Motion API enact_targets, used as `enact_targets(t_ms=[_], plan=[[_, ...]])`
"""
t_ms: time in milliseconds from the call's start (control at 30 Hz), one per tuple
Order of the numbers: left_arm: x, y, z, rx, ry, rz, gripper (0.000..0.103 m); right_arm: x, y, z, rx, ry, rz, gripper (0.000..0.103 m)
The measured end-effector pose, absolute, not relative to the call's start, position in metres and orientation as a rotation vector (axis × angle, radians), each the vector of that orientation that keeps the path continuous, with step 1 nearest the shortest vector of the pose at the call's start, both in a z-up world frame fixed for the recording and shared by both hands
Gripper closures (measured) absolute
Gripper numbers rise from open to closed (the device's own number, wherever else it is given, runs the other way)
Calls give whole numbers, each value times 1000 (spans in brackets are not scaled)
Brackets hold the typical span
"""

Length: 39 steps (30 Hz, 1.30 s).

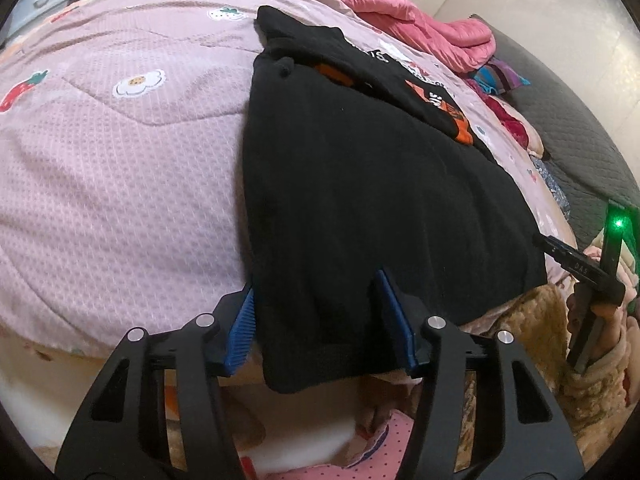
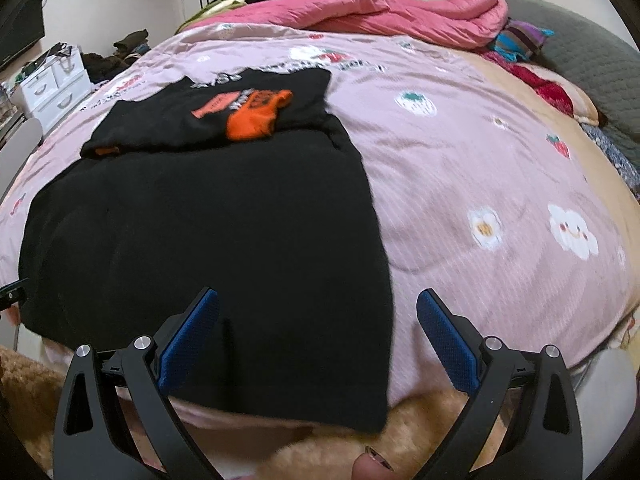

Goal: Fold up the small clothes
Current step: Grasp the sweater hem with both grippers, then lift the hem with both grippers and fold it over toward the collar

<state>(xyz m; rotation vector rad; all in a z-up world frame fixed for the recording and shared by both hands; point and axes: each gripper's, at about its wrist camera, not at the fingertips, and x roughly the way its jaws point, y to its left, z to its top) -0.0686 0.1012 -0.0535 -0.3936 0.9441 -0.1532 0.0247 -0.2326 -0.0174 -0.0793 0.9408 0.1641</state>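
A black garment [image 1: 360, 180] [image 2: 200, 232] lies spread flat on the pink quilt [image 1: 120, 160] [image 2: 480, 168]. A smaller black piece with orange print [image 1: 440, 100] [image 2: 240, 112] lies folded on its far end. My left gripper [image 1: 316, 280] stands over the garment's near left corner. Its blue pads [image 1: 242, 328] are apart, with flat cloth between them and no pinch showing. My right gripper [image 2: 317, 291] hovers over the near right corner with its jaws wide. The garment's right edge runs between its pads [image 2: 444, 340], untouched.
A bunched pink duvet [image 2: 400, 12] and striped cloths [image 2: 520, 40] lie at the bed's far end. White drawers [image 2: 56, 88] stand to the left, grey padding [image 2: 592, 72] to the right. A hand in a fuzzy tan sleeve [image 1: 600, 340] is near the front edge.
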Motion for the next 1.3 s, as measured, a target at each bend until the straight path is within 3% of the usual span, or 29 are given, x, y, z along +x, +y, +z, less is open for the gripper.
enact_targets(t_ms=[233, 333, 400, 500, 567, 767, 1300], plan=[[-67, 100, -56, -395, 944, -144, 55, 17, -251, -30, -28, 994, 188, 5], [-65, 100, -57, -399, 944, -136, 55, 13, -250, -35, -31, 1014, 208, 33], [-65, 100, -57, -401, 944, -133, 55, 10, -247, -36, -52, 1010, 219, 43], [-64, 99, -56, -390, 945, -126, 55, 6, -249, -34, -83, 983, 205, 68], [-64, 97, -55, -362, 943, -108, 64, 3, -254, -30, -84, 963, 197, 95], [-62, 96, -50, -324, 930, -89, 96, -4, -263, -2, 11, 865, 294, 96], [-68, 115, -7, -439, 772, -140, 99, 29, -273, 63, 171, 643, 360, 96]])
